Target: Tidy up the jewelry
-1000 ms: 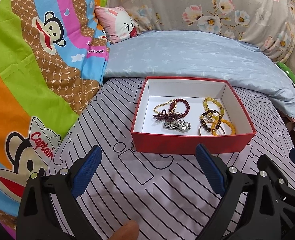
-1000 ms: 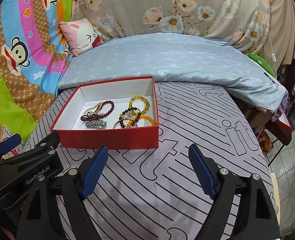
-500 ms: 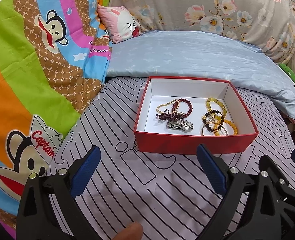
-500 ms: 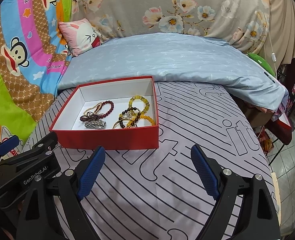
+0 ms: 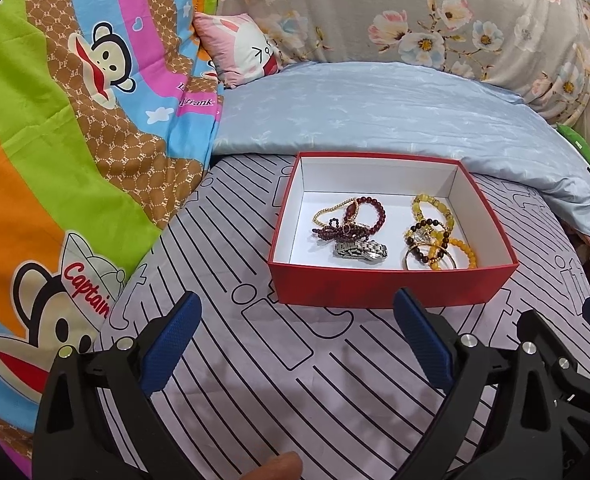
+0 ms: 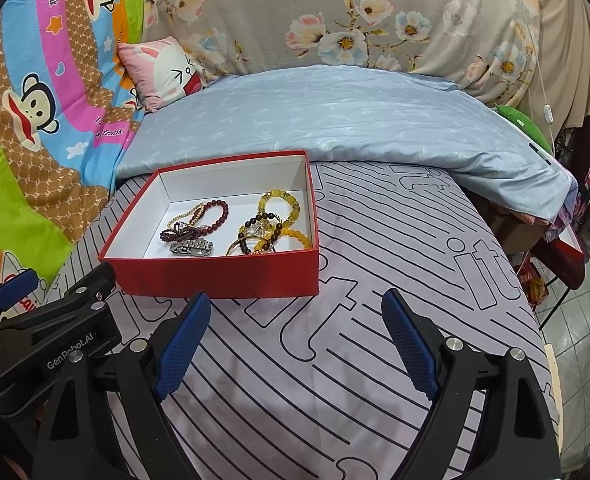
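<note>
A red box [image 5: 391, 286] with a white inside sits on the striped bedsheet; it also shows in the right wrist view [image 6: 219, 274]. Inside lie a dark red bead bracelet [image 5: 371, 210], a silver watch band [image 5: 361, 251] and yellow bead bracelets [image 5: 451, 240], tangled together. The same pile shows in the right wrist view, with the yellow bracelets [image 6: 285, 216] at the right. My left gripper [image 5: 295, 340] is open and empty, just in front of the box. My right gripper [image 6: 295, 340] is open and empty, in front of the box's right corner.
A light blue quilt [image 5: 375, 112] lies folded behind the box. A cartoon monkey blanket [image 5: 55, 160] rises at the left, with a pink pillow [image 5: 239, 48] behind. The bed's right edge [image 6: 551, 360] drops to a tiled floor.
Both grippers have shifted slightly: the box has slid a little right in the left view and closer in the right view. Both stay open and empty.
</note>
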